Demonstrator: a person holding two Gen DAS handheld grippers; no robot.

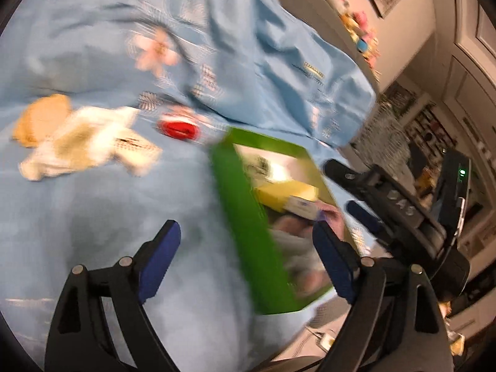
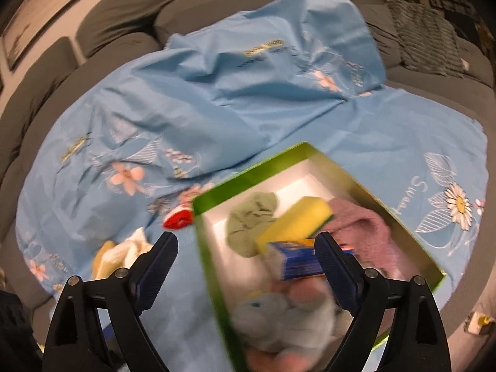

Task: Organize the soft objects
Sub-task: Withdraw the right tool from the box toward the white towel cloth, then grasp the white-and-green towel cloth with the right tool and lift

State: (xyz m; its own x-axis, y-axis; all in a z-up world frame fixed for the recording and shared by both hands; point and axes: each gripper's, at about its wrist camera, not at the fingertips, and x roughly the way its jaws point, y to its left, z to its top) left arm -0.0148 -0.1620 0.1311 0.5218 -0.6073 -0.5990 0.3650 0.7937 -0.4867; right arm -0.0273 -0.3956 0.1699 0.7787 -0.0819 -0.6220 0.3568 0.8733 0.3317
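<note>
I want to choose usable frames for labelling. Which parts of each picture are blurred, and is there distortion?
Left wrist view: motion blur smears the green box and the cream soft toy; the left gripper stays sharp. Right wrist view: the box contents blur, the blue sheet is clearer. Both views bend at the dark fisheye edges.

A box (image 2: 217, 198) lies on a sheet (image 2: 217, 99) over a sofa (image 2: 117, 21); a sponge (image 2: 294, 220) and, seemingly, cloths sit inside.
</note>
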